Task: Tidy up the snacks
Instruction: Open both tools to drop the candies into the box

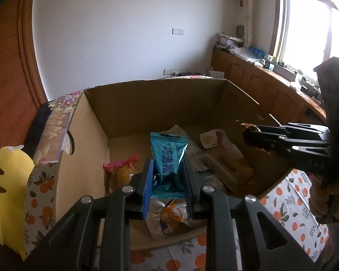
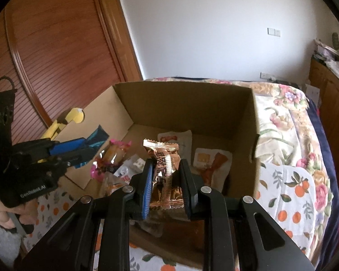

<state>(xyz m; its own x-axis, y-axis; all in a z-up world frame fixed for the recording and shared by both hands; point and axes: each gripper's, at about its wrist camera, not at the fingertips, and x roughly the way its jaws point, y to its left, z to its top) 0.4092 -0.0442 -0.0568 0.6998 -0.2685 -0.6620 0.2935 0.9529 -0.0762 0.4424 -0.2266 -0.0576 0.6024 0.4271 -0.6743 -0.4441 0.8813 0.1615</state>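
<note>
An open cardboard box (image 1: 128, 103) (image 2: 187, 103) stands on a fruit-patterned cloth and holds several snack packets. My left gripper (image 1: 168, 167) is shut on a teal snack packet (image 1: 168, 155) and holds it above the box's near side. It shows in the right wrist view (image 2: 79, 149) at the left. My right gripper (image 2: 165, 167) is shut on a copper-brown snack packet (image 2: 165, 169) above the box's near edge. It shows in the left wrist view (image 1: 250, 133) at the right. A pink-ended packet (image 1: 119, 171) (image 2: 111, 155) lies inside at the left.
More packets lie on the box floor: a white one with an orange label (image 2: 211, 160), a pale one (image 2: 175, 140) at the back, an orange-white one (image 1: 169, 216) near the front. A yellow plush (image 1: 9, 185) sits left of the box. A floral bedspread (image 2: 289, 122) lies to the right.
</note>
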